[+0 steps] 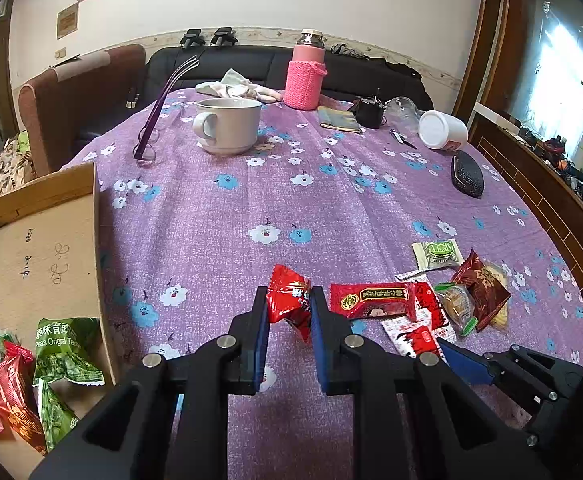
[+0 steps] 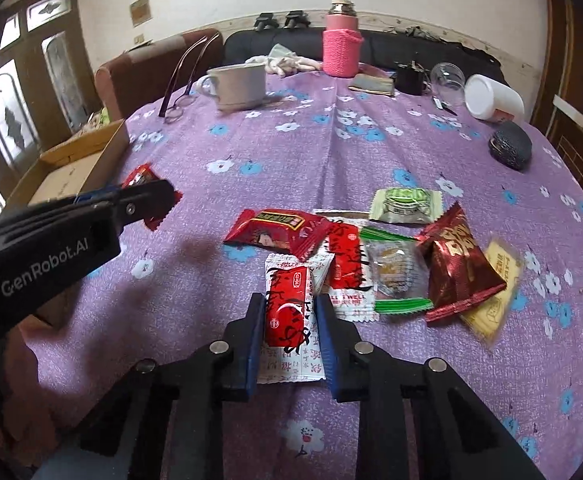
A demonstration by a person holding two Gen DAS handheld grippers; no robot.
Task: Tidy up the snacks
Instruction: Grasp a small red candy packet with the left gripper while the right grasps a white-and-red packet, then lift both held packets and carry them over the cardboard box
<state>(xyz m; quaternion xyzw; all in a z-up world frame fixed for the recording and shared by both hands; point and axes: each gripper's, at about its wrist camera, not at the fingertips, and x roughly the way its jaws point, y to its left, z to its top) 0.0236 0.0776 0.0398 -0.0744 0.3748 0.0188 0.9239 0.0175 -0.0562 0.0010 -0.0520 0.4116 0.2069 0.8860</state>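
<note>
My left gripper (image 1: 289, 304) is shut on a small red snack packet (image 1: 289, 302), held just above the purple flowered cloth; the same gripper (image 2: 151, 196) shows at the left of the right wrist view. My right gripper (image 2: 289, 308) is shut on a white-and-red snack packet (image 2: 291, 312) lying on the cloth. Beyond it lie loose snacks: a red bar (image 2: 277, 234), a second red-and-white packet (image 2: 347, 268), a clear-wrapped pastry (image 2: 395, 272), a dark red bag (image 2: 457, 264), a green packet (image 2: 405, 200). An open cardboard box (image 1: 31, 248) at the left holds green and red packets (image 1: 65, 344).
Further back on the table (image 1: 291, 200) stand a white mug (image 1: 229, 124), a pink knit-covered flask (image 1: 305, 76), purple glasses (image 1: 151, 136), a tipped white cup (image 1: 443, 130) and a black case (image 1: 467, 174). A wooden cabinet (image 1: 531, 184) runs along the right.
</note>
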